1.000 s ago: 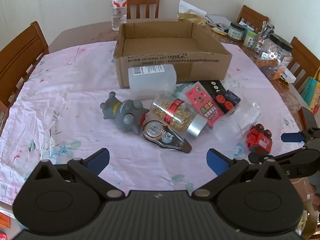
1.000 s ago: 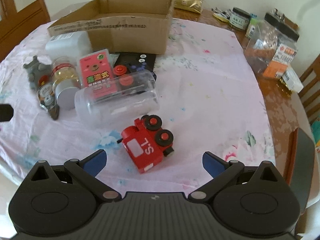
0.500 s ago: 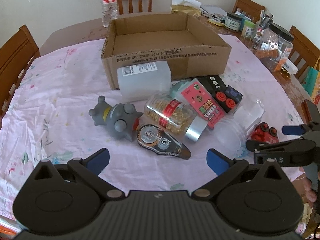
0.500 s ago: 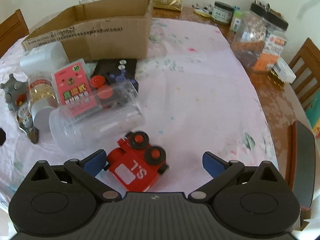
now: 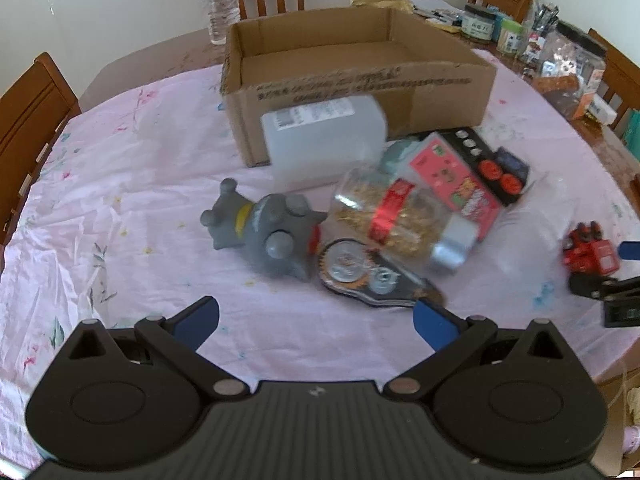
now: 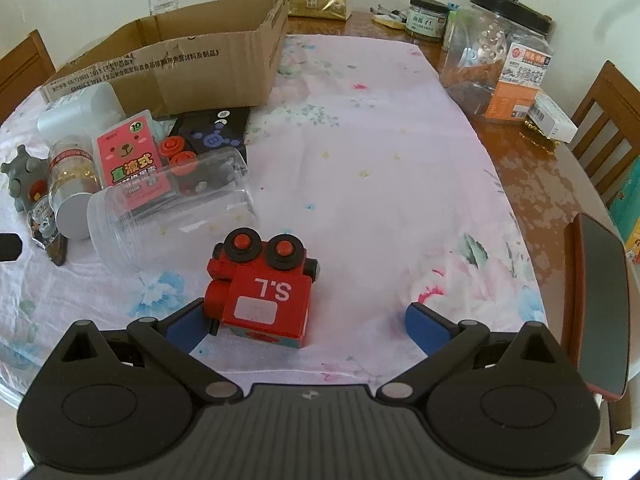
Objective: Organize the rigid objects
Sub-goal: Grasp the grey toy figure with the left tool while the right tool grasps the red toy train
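Right wrist view: the cardboard box [image 6: 168,64] stands open at the far side of the bench [image 6: 380,168], and what shows of its inside in the left wrist view holds nothing. Judged from that, sorting has barely begun. All the loose items lie in a heap against the near wall of the box: a white container [image 5: 324,140], a grey spiked toy [image 5: 268,232], a jar with a red label [image 5: 392,216], a pink card pack [image 5: 456,176], a black pack with red buttons [image 5: 496,164], a clear jar on its side [image 6: 172,216] and a tape dispenser [image 5: 368,276].

A red toy train [image 6: 260,288] lies on its side apart from the heap, nearer than the box and nearest to the right gripper [image 6: 304,326]. That gripper stands wide open with the train between its fingers; the left finger [image 6: 186,326] appears to touch the train's side, the other is clear of it. No grasp is made yet.

The left gripper [image 5: 316,320] is also wide open and holds nothing, hanging above bare cloth nearer than the heap, with the tape dispenser just beyond it.
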The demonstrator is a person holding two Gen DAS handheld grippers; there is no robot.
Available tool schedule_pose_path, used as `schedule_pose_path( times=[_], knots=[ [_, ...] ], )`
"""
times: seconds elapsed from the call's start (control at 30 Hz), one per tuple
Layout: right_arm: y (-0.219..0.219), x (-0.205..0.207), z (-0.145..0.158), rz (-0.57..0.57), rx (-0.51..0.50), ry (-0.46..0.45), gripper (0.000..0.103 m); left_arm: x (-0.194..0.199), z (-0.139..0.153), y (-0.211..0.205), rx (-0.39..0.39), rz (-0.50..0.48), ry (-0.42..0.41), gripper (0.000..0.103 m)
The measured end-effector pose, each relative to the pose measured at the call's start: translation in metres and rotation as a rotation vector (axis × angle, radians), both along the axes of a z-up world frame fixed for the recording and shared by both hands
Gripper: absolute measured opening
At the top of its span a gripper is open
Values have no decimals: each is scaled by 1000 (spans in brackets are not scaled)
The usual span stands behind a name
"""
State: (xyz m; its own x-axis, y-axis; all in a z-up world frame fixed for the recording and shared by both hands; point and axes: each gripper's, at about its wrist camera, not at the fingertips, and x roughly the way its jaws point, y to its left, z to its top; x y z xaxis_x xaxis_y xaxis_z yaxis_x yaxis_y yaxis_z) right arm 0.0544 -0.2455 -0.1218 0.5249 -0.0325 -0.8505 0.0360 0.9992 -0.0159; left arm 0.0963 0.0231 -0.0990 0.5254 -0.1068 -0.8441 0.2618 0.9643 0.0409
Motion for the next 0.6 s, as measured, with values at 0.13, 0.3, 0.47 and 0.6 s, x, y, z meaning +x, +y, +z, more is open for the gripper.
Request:
schedule_pose_path(
  times=[0.13, 0.3, 0.47, 0.6],
  knots=[
    [1, -1, 0, -21, -2, -7, 103, 11, -16, 13, 6, 5, 25, 102],
    [2, -3, 0, -33, -3, -12, 103, 16, -24, 28, -32, 4, 32, 103],
    [3, -4, -1, -43, -4, -30, 103, 21, -26, 37, -40, -76, 10, 103],
    [4, -8, -2, -54, -9, -54, 103, 33, -26, 45, -40, -74, 6, 103]
  ],
)
